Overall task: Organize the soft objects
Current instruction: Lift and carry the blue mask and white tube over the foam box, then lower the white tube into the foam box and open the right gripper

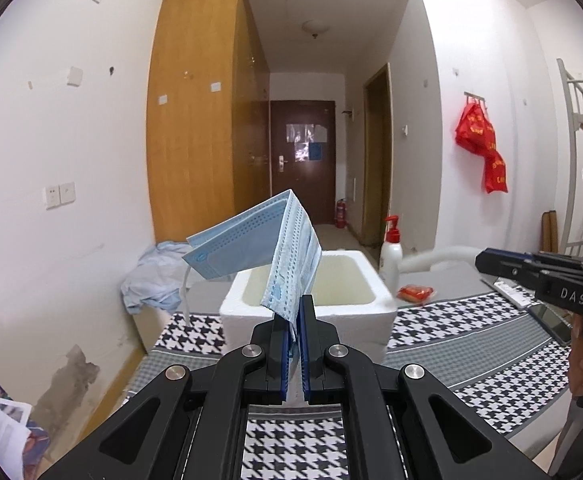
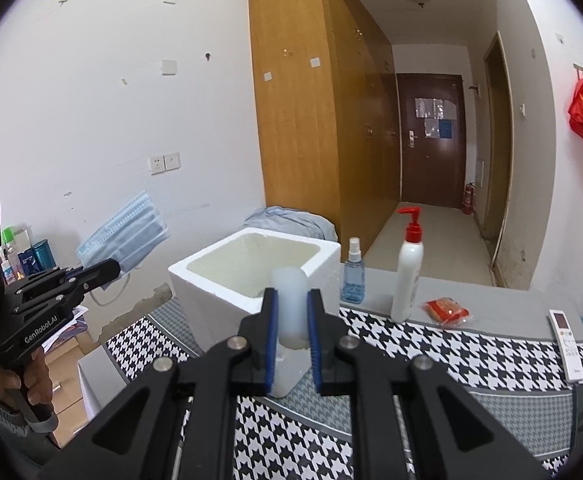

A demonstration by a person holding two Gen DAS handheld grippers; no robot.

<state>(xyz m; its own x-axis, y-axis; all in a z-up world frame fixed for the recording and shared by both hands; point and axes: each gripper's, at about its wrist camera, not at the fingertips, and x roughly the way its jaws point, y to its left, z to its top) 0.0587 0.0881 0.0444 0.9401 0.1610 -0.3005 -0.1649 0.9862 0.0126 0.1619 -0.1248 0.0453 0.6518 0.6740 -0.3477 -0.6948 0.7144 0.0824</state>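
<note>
Carrying step: left tool [image 1: 296, 320] clamped on blue masks [image 1: 251, 248], right tool [image 2: 292, 320] clamped on white foam piece [image 2: 289, 304]. Next, I judged: release both over foam box [image 2: 195, 270].

Pleated non-woven blue face masks [image 1: 251, 246], matt; white foam box [image 1: 307, 304], grainy, rough; translucent white block [image 2: 289, 308] — perhaps soft silicone; woven houndstooth cloth [image 2: 451, 352]; glossy plastic pump bottle [image 2: 408, 268].

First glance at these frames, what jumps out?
The blue masks fanned out of the shut left gripper, held up in front of the open foam box. Next, the white roll pinched in the right gripper, just before the same box on the houndstooth cloth.
</note>
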